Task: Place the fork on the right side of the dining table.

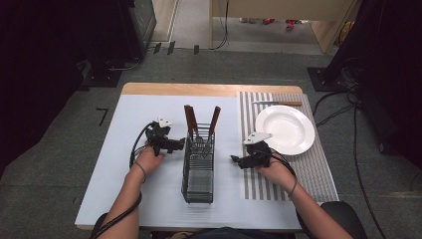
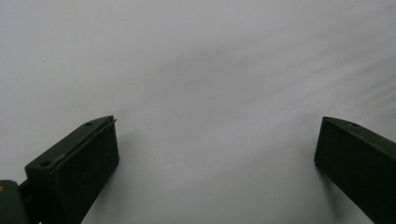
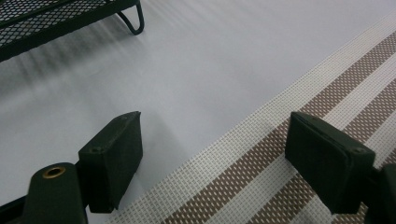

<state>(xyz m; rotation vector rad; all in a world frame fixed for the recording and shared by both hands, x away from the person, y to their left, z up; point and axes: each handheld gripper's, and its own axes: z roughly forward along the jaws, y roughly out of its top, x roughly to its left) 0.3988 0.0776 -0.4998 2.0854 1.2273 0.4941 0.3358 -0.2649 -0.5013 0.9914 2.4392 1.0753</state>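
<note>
Pale table sheet (image 1: 149, 199) bears black wire-mesh caddy (image 1: 198, 174) holding brown-handled cutlery (image 1: 190, 121).

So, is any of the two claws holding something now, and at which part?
Nothing is held. The left claw stands open over the bare table sheet, and the right claw stands open above the striped placemat.

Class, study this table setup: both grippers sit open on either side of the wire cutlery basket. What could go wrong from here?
1. The wire basket is tall and narrow; a sideways nudge from the left gripper or right gripper might tip it.
2. The wooden-handled utensils lean together, so pulling one may drag another.
3. The plate lies close behind the right hand; a backward swing could knock it.
</note>
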